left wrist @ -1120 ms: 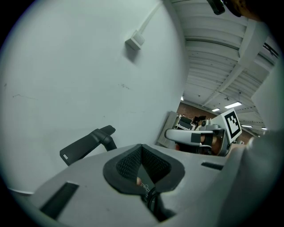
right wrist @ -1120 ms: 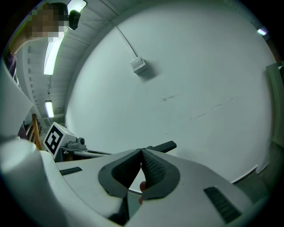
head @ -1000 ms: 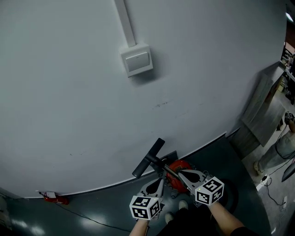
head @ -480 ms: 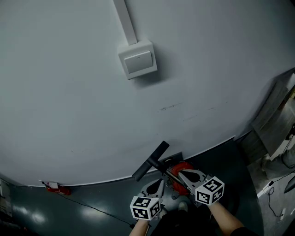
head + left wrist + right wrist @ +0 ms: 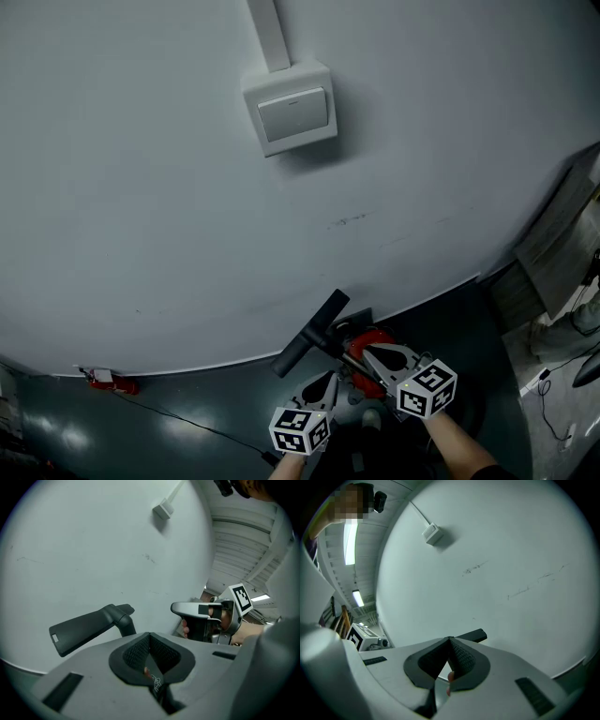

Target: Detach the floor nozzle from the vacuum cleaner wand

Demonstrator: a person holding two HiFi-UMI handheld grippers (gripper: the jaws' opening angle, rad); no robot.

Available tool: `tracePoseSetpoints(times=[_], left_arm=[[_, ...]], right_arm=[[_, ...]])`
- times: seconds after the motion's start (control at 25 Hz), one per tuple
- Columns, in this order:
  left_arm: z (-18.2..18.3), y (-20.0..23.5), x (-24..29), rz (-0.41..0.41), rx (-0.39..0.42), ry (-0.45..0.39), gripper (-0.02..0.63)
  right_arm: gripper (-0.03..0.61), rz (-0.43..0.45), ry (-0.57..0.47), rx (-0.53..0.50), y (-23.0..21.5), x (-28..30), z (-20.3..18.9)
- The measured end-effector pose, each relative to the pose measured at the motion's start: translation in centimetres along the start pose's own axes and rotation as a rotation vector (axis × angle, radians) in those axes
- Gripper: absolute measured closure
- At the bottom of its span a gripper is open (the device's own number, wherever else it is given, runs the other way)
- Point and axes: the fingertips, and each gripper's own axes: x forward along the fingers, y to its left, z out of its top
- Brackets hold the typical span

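The vacuum's black floor nozzle [image 5: 310, 332] lies against the base of the white wall. A thin wand [image 5: 339, 350] runs from it down to the red body [image 5: 370, 343]. Both grippers hover close over the vacuum. My left gripper [image 5: 330, 379] is shut and sits just left of the wand. My right gripper [image 5: 368, 353] is also shut, over the red body. Nothing shows clamped in either. In the left gripper view the nozzle [image 5: 89, 626] lies ahead of the closed left gripper [image 5: 150, 635], with the right gripper [image 5: 176, 607] to its right. The right gripper view shows only the nozzle's end [image 5: 471, 635] past the closed right gripper [image 5: 450, 640].
A white switch box [image 5: 291, 108] with a conduit sits high on the wall. A small red object [image 5: 103, 380] with a black cable [image 5: 187, 424] lies on the dark floor at left. A grey cabinet [image 5: 562, 234] stands at right.
The head view has shifted, so the switch box appears further right and lower. The left gripper has sunk a little toward the floor. Both grippers stay shut near the vacuum.
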Motion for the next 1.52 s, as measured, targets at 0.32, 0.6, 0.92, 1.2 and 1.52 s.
tracePoseSetpoints(times=[0.32,0.6,0.92,1.2,1.52], left_arm=[[-1.9,2.6,2.1,-0.012,-0.023,-0.016,0.609],[-4.6,4.1,4.7,-0.028,-0.058,-0.008,0.6],[-6.9,4.3,8.2,-0.077,-0.051,-0.026,0.483],[-7.6,3.4,11.1,-0.12,0.044,-0.065,0.425],[-7.9,3.5,12.7,-0.123,0.044,-0.083,0.431]], right_arm=[[0.56,-0.006,0.04,-0.024,-1.1,2.8,-1.2],[0.555,0.024,0.12,-0.124,-1.3,5.1,-3.3],[0.497,0.1,0.19,-0.163,-1.3,7.0,-4.8],[0.431,0.129,0.285,-0.26,-0.6,8.8,-6.0],[0.39,0.149,0.351,-0.327,-0.1,9.7,-6.8]])
